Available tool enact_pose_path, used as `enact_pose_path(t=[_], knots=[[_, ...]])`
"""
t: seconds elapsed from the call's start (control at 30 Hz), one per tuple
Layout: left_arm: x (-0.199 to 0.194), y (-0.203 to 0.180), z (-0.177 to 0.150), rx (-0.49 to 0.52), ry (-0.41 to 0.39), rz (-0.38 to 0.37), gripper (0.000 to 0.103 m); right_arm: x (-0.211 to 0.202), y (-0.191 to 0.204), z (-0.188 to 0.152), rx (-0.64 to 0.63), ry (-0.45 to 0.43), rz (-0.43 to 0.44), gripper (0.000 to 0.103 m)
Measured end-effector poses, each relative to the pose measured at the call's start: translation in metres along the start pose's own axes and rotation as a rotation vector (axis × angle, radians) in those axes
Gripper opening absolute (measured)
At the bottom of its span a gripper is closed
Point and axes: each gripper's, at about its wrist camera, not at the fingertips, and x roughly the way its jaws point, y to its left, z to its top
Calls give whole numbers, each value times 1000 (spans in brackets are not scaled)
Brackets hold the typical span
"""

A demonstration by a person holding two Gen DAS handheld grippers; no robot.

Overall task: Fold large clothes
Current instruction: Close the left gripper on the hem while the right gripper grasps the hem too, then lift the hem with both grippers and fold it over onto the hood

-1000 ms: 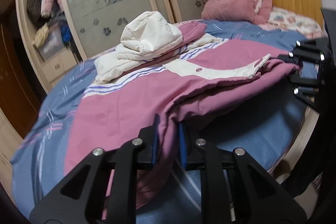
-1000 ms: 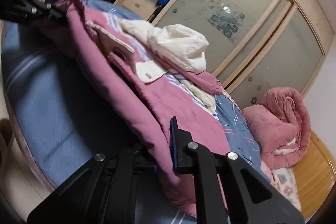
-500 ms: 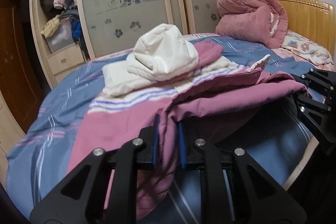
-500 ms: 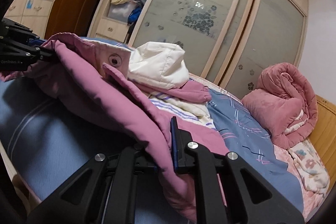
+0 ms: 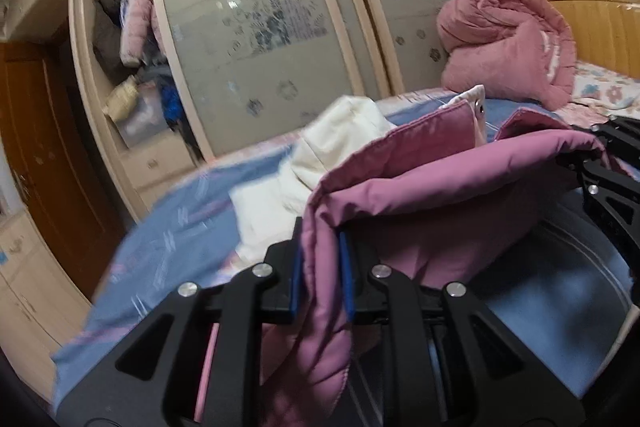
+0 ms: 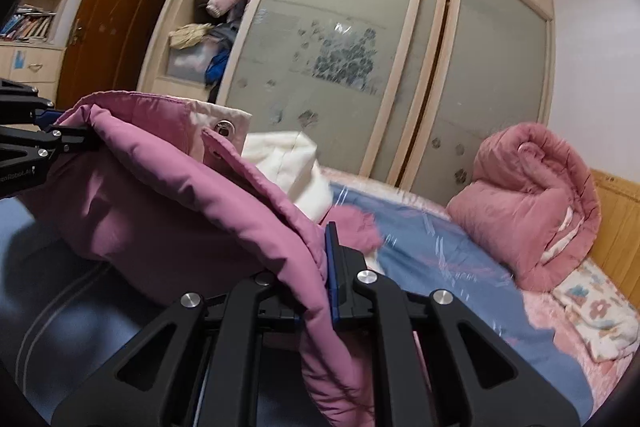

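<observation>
Pinched between the matt black plastic fingers [image 5: 362, 281] is a pink jacket [image 5: 440, 183] of smooth, faintly sheeny quilted cloth. Beyond the fingers, wardrobe doors [image 6: 340, 59] are frosted glass framed in pale wood; the headboard [image 5: 600, 27] is glossy wood.

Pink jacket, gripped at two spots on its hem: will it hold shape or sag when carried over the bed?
The pink jacket probably sags; it droops between the left tool and right tool. Its quilted padding looks puffy, so probably light. The smooth shell might slip.

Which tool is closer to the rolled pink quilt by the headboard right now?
Right. The right tool grips the pink jacket on the side toward the rolled quilt; the left tool holds the hem's far end.
</observation>
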Motion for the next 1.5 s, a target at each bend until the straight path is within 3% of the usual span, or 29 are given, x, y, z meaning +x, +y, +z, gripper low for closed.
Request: enact_pose_path(t=[0.3,0.5,0.6,0.7,0.8,0.9,0.93,1.0,1.03,1.07,1.13,1.2,1.27,1.3,1.4,1.47,1.5], knots=[[57,27,79,71,-90,118,16,60,-15,75,-20,-97,-49,10],[134,47,123,99,-60,162,17,138,-17,124,-87,-92,-28,10],[175,60,136,90,-16,157,17,197,-13,136,-124,-43,-8,10],[240,71,141,66,53,115,20,252,-10,135,-114,36,22,10],[299,65,126,92,138,110,22,305,-4,119,-115,130,51,10],[339,57,102,128,191,115,31,341,6,95,-142,202,58,11],[347,56,94,122,194,114,34,347,8,88,-143,208,58,15],[353,54,82,109,191,115,36,349,12,81,-132,197,37,33],[356,51,74,106,184,120,37,349,13,78,-120,189,29,57],[356,48,68,110,174,124,37,351,11,77,-108,181,36,74],[355,39,60,130,149,155,37,346,12,77,-99,160,17,86],[355,32,55,157,132,189,39,332,7,81,-78,115,-5,89],[359,27,53,176,136,197,40,303,-8,85,-3,28,-36,102],[361,28,54,177,142,199,42,287,-17,86,54,-11,-48,102],[360,34,56,146,135,220,58,264,-28,77,157,-27,3,102],[357,41,61,124,125,252,88,278,-17,71,133,52,63,102],[353,46,66,108,104,276,97,291,-11,70,117,99,94,102]])
